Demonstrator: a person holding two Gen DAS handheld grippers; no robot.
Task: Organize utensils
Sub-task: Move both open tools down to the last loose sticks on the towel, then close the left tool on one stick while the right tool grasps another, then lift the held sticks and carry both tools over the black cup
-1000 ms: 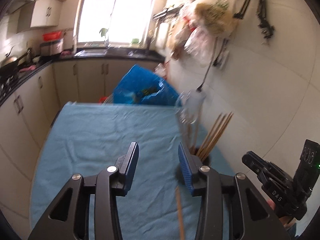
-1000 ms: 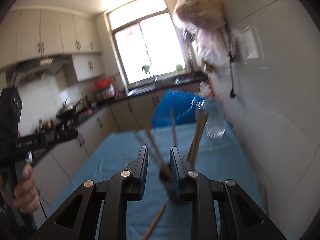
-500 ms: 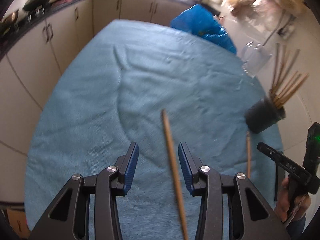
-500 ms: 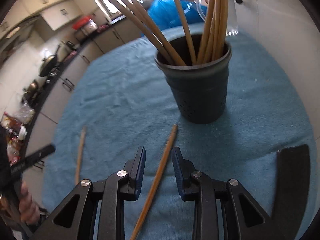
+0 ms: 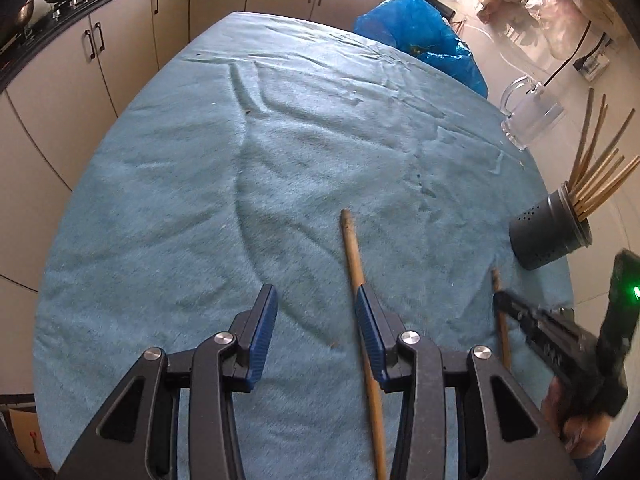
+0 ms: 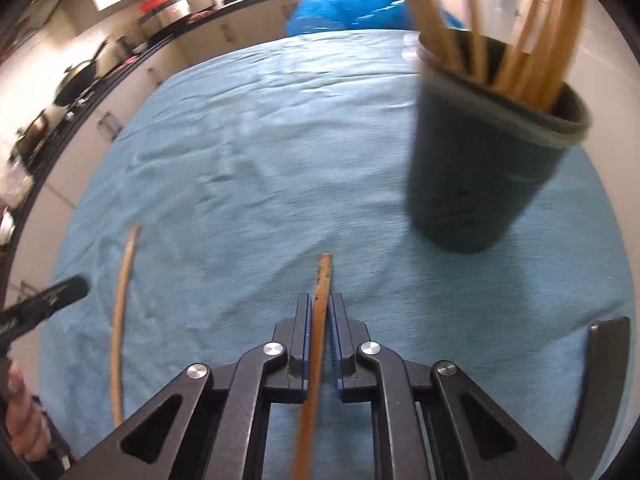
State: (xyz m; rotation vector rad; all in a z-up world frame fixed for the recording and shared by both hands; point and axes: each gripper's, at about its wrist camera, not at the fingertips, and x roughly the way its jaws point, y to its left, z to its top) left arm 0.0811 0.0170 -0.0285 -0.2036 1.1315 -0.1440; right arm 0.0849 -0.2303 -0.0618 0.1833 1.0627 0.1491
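A dark perforated holder (image 5: 548, 236) with several wooden chopsticks stands at the table's right side; in the right wrist view the holder (image 6: 480, 168) is close ahead, up and to the right. My left gripper (image 5: 316, 316) is open above the blue cloth, with a loose chopstick (image 5: 354, 264) lying by its right finger. My right gripper (image 6: 319, 312) is shut on a second chopstick (image 6: 320, 288), whose tip sticks out ahead. That second chopstick also shows in the left wrist view (image 5: 500, 312). The first loose chopstick lies left in the right wrist view (image 6: 122, 300).
A blue towel (image 5: 240, 160) covers the table. A clear glass mug (image 5: 528, 116) and a blue plastic bag (image 5: 420, 44) stand at the far right. Kitchen cabinets (image 5: 100, 52) line the left side. A white tiled wall runs along the right.
My right gripper has dropped toward the cloth and shut on the chopstick that lay between its fingers. My left gripper has moved closer to the other loose chopstick and stays open.
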